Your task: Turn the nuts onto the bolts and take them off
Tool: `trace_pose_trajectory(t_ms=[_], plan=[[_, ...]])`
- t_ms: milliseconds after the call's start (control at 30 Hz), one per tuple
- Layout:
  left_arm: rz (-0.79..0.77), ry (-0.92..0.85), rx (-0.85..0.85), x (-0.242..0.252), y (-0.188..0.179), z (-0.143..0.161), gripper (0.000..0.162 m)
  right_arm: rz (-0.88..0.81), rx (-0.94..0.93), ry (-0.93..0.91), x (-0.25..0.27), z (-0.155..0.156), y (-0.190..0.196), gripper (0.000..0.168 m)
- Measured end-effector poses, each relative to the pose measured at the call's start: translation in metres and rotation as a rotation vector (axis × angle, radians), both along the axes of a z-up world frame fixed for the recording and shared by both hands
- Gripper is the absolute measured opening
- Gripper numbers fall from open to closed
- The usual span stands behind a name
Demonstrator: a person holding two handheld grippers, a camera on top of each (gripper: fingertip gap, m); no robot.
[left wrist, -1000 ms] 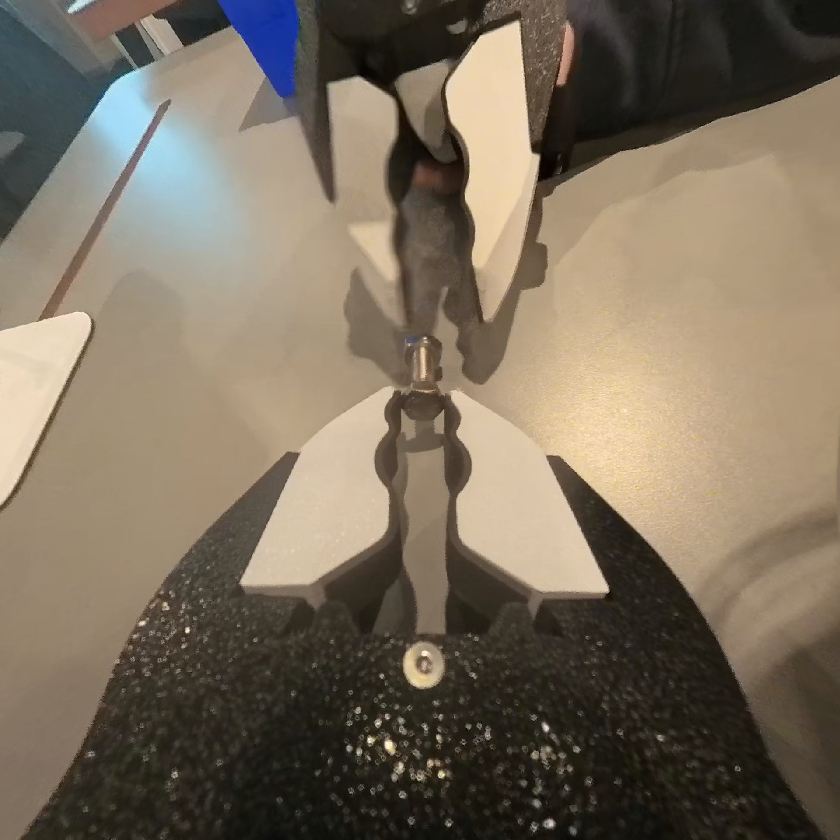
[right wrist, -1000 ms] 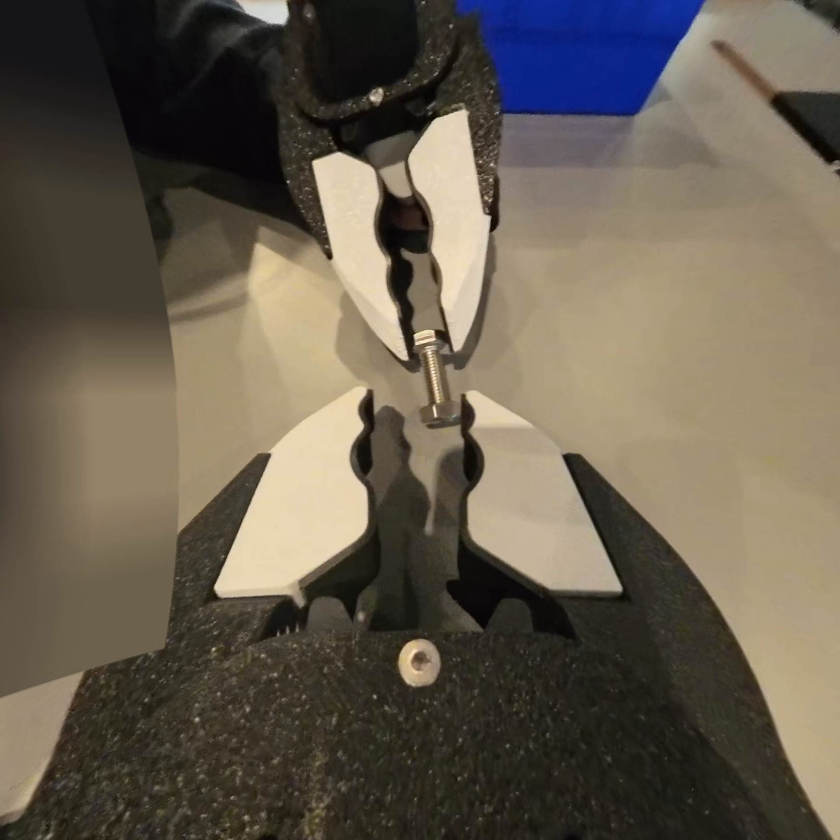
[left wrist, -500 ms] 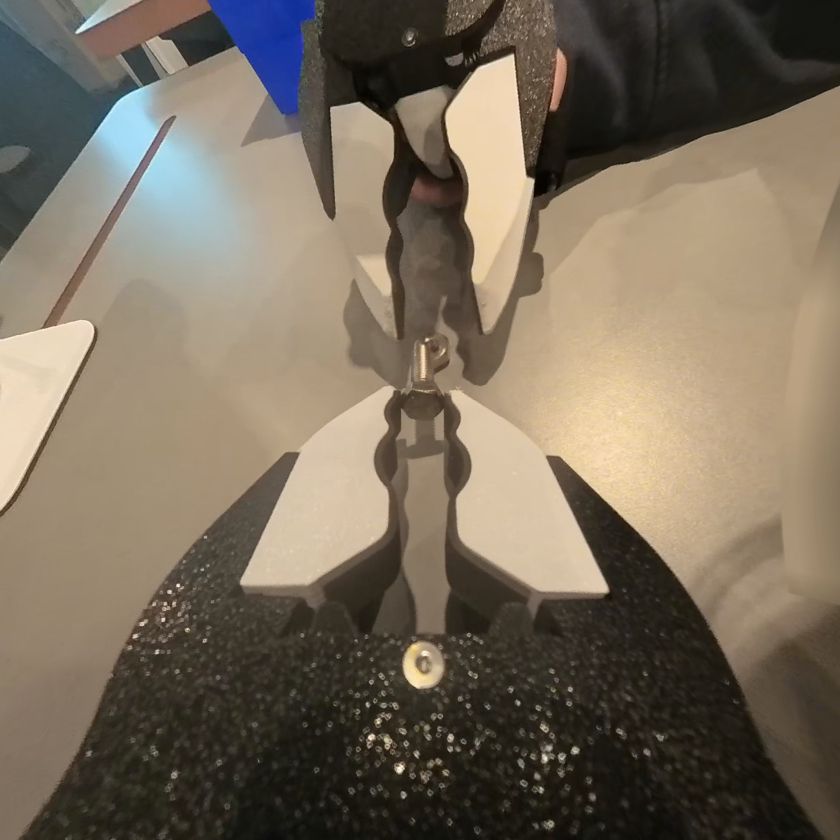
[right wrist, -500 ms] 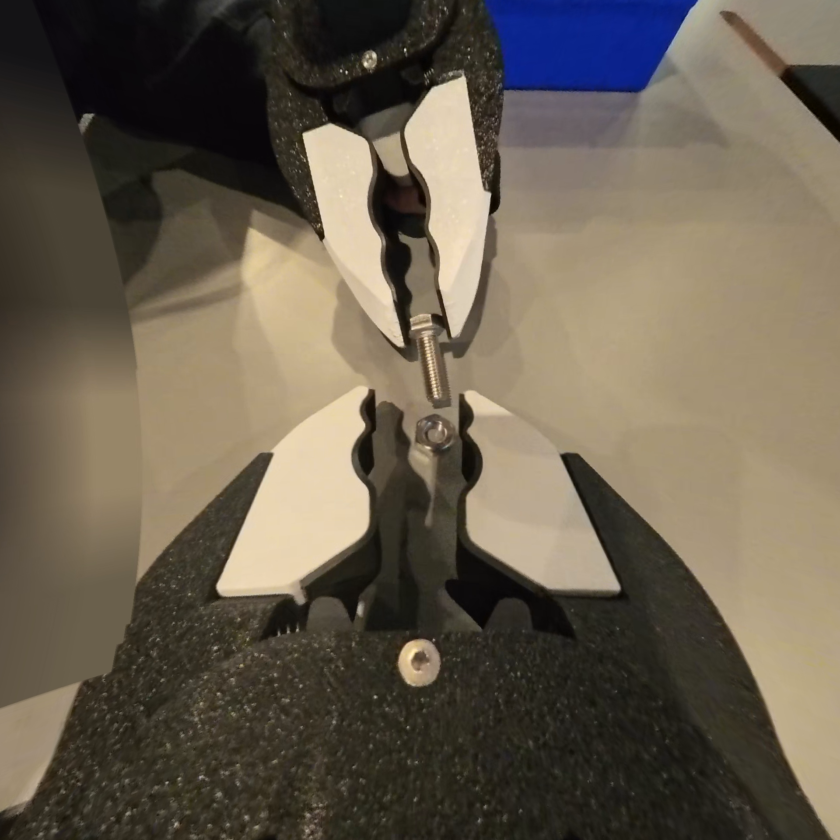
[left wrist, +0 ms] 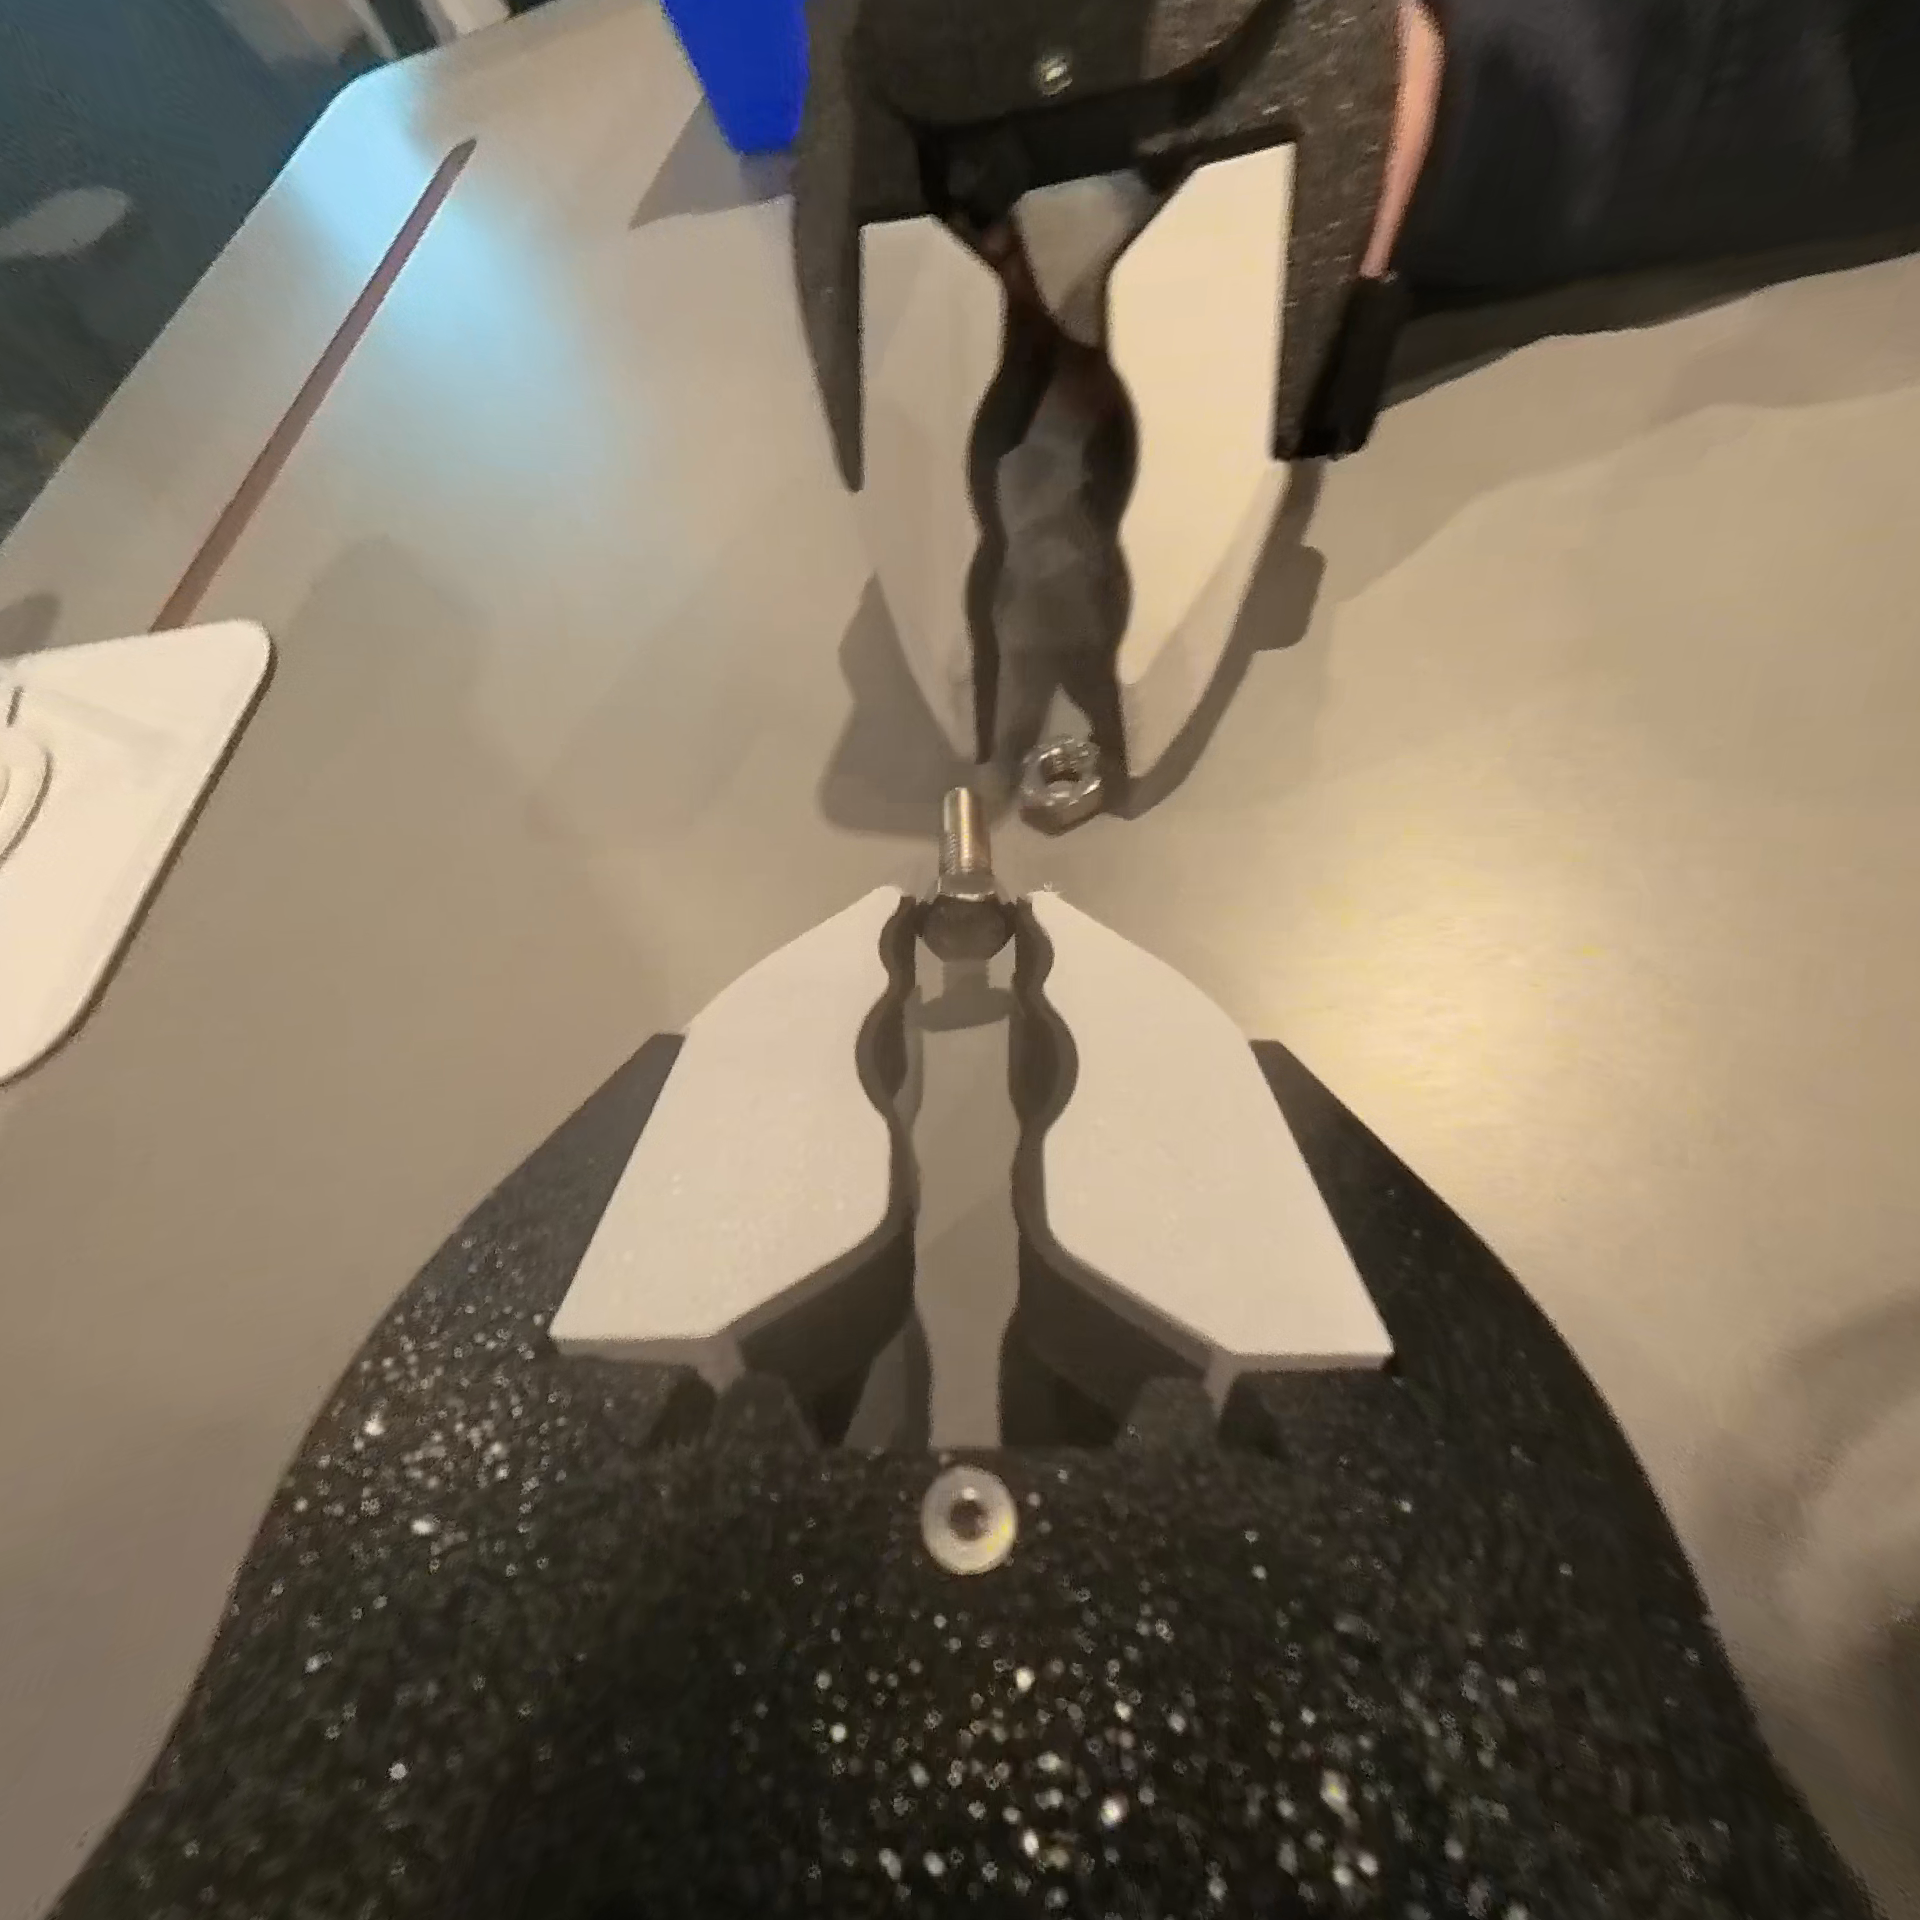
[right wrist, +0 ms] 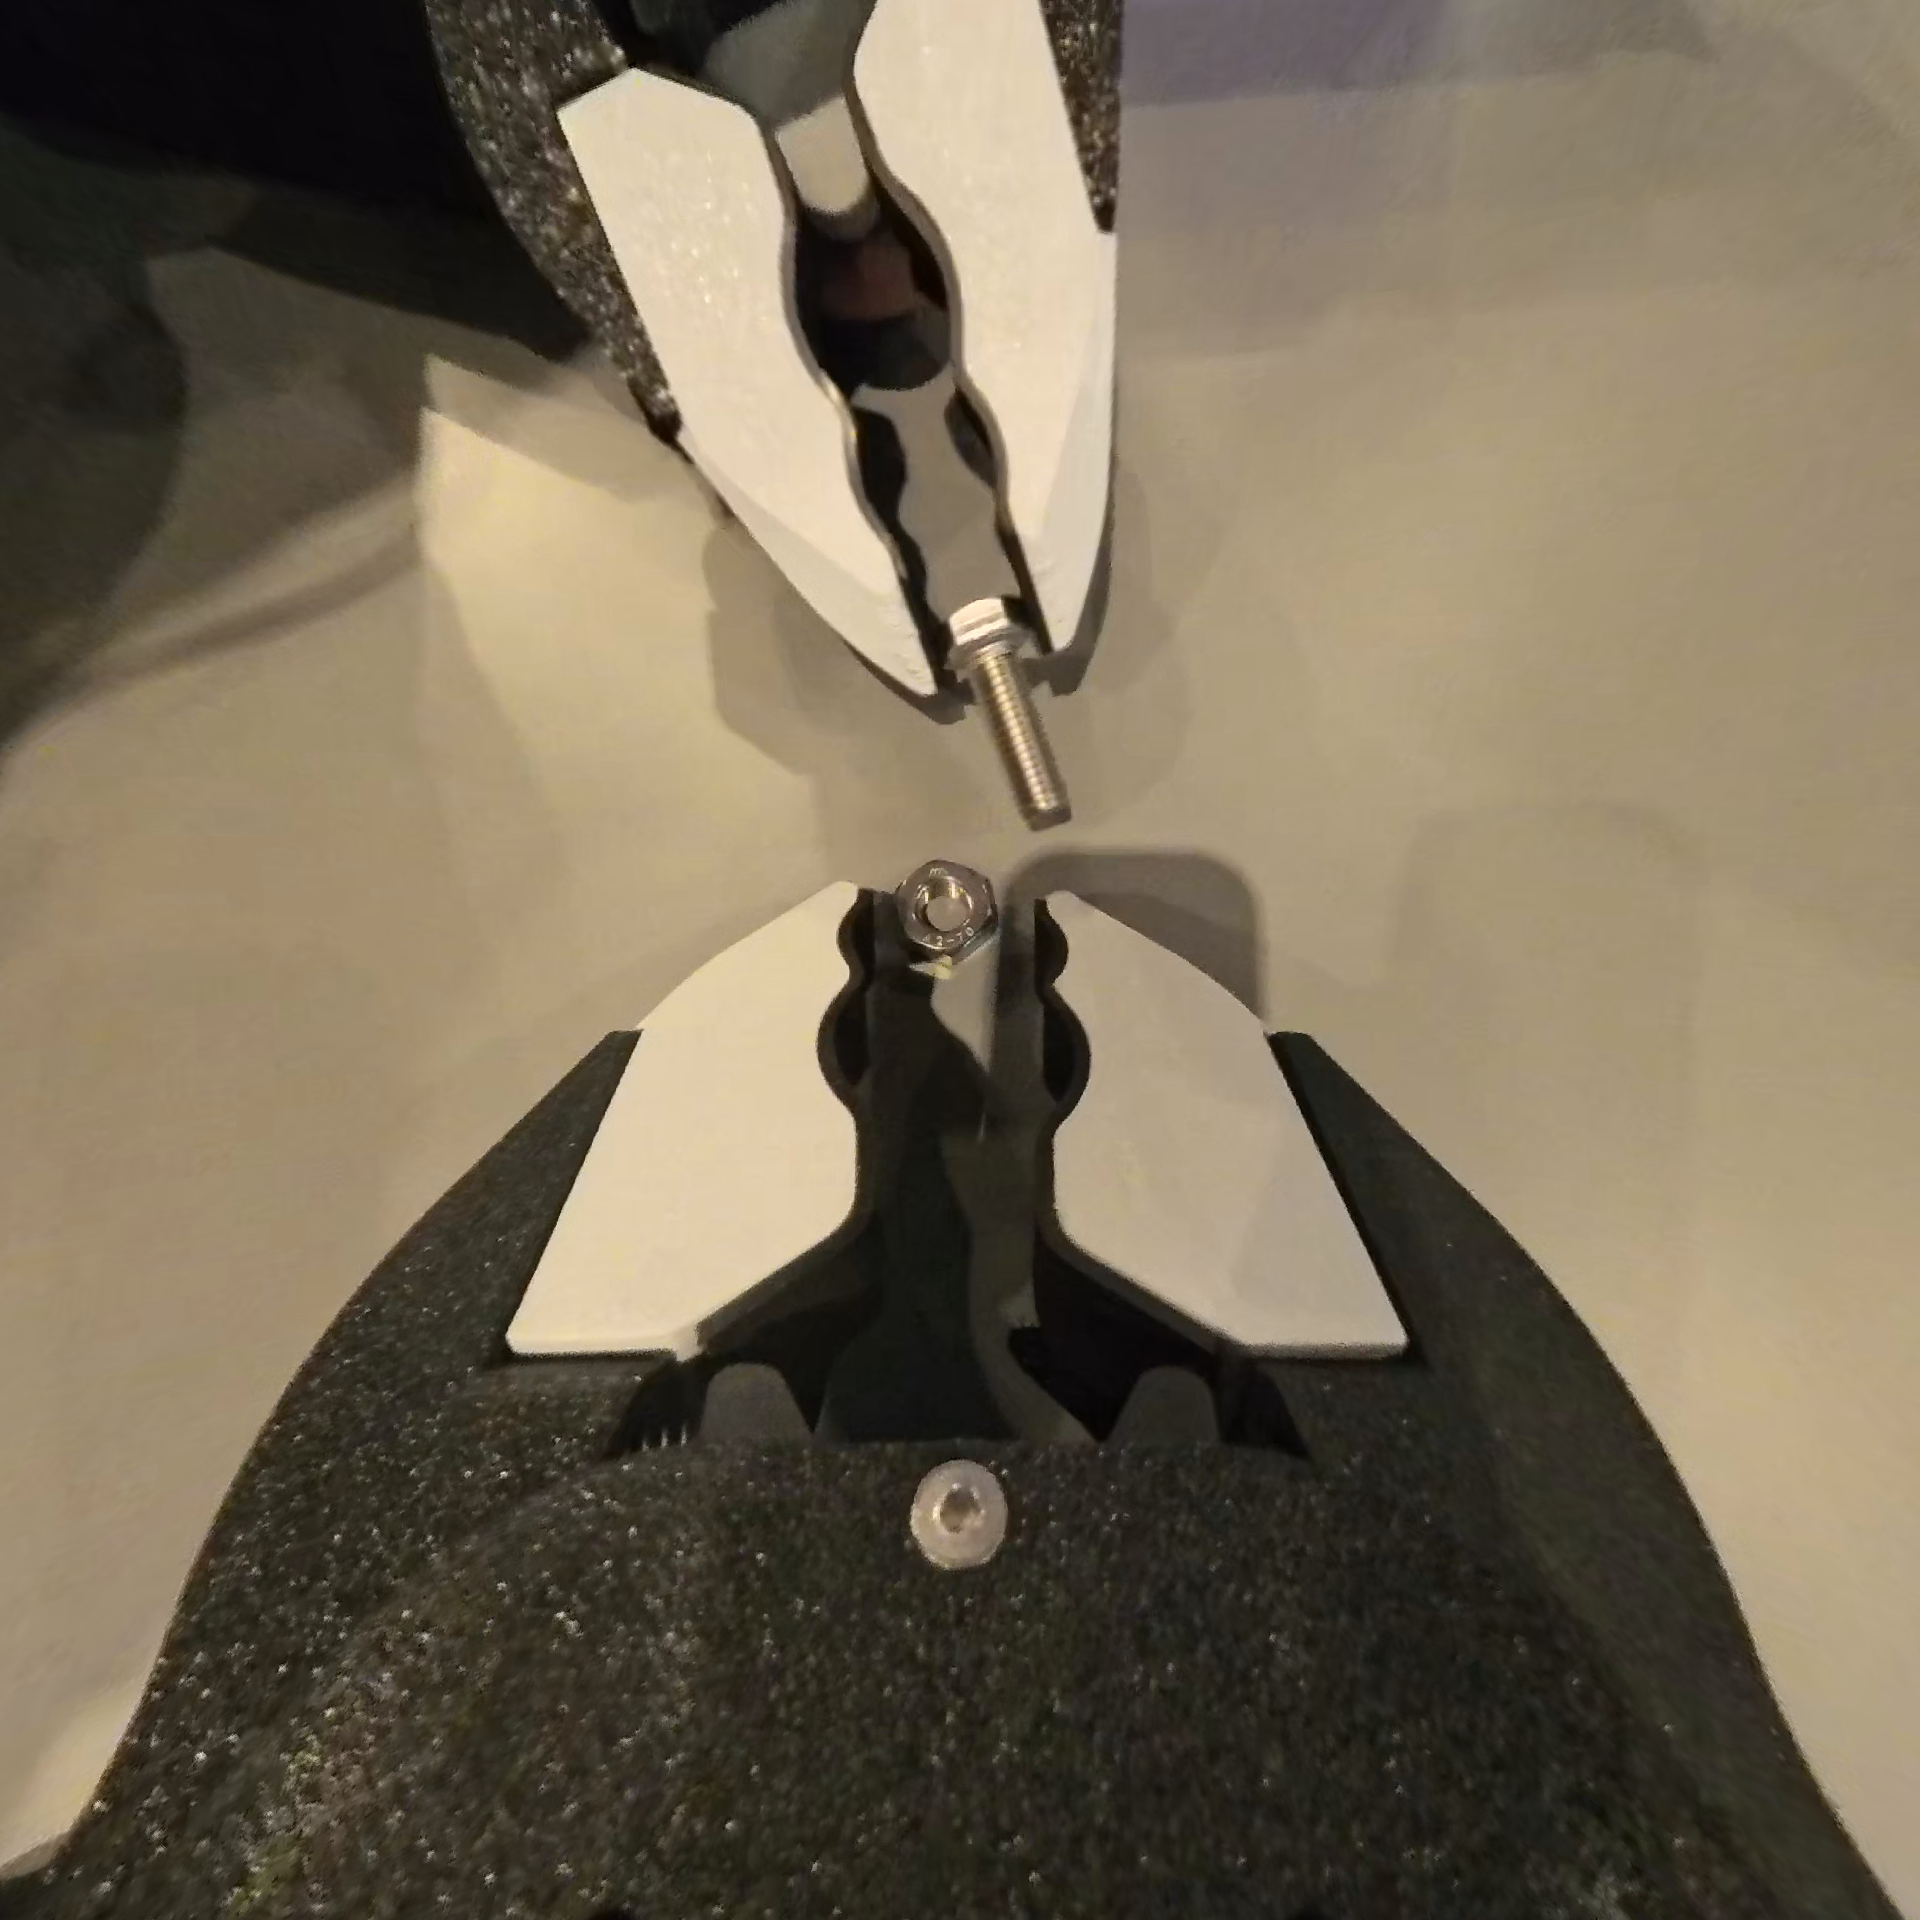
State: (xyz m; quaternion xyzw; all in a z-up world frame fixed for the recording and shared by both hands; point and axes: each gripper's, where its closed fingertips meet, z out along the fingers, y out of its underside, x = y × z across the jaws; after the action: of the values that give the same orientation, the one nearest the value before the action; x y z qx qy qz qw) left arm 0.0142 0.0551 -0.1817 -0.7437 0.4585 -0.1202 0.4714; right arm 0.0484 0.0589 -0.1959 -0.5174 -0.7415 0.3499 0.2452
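Over plain grey tabletop (left wrist: pixel 1558 935), silver threaded steel bolt (left wrist: pixel 961 847) is clamped by left gripper (left wrist: pixel 966 904); small silver hex nut (right wrist: pixel 943 916) is pinched by right gripper (right wrist: pixel 940 914); axes should be aligned before turning.

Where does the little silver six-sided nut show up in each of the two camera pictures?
Left wrist view: the small silver hexagonal metal nut sits above centre, at the tips of the right gripper opposite.
Right wrist view: just above centre, between that gripper's own tips.
Shared landmark: the silver threaded bolt, clamped in the left gripper, close beside the nut.
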Motion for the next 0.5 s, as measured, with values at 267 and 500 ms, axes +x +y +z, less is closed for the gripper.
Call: trace_pose_trajectory(t_ms=[267, 500], plan=[[0.086, -0.035, -0.095, -0.009, 0.007, -0.004, 0.018, 0.006, -0.002, -0.001, 0.000, 0.000, -0.002, 0.027], [0.159, -0.062, -0.150, -0.016, 0.012, -0.006, 0.033, 0.009, 0.005, 0.006, 0.000, 0.001, -0.004, 0.026]])
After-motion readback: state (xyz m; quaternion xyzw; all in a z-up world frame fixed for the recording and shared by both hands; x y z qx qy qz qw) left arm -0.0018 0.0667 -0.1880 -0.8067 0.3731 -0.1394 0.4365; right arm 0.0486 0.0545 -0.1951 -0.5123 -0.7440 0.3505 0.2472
